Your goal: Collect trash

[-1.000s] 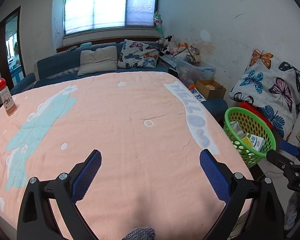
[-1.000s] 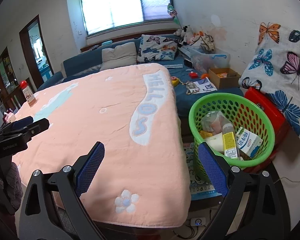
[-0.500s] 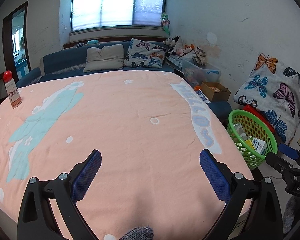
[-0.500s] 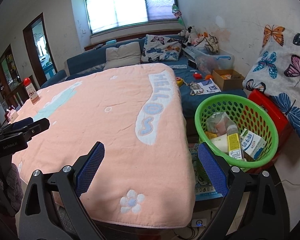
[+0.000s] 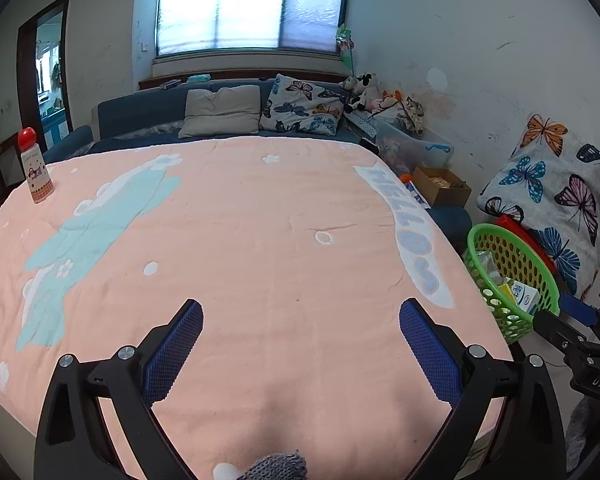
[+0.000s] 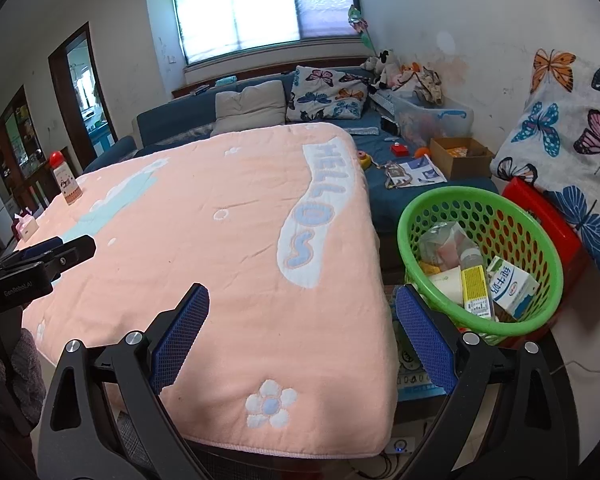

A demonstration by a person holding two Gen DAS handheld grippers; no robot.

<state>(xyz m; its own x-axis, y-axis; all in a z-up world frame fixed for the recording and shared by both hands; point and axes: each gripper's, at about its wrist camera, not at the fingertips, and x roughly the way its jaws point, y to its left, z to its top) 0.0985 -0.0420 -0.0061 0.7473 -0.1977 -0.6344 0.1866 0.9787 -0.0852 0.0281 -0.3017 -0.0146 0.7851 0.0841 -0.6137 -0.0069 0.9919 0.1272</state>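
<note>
Rising, both tools (jaws spread) leave the bottle farther.

The peach blanket lies broad and bare, obstructed only by a red-capped bottle upright near its far left corner. Beyond its right edge, the green basket stands open-topped. A red crate stands just behind it, a butterfly cushion above.
</note>
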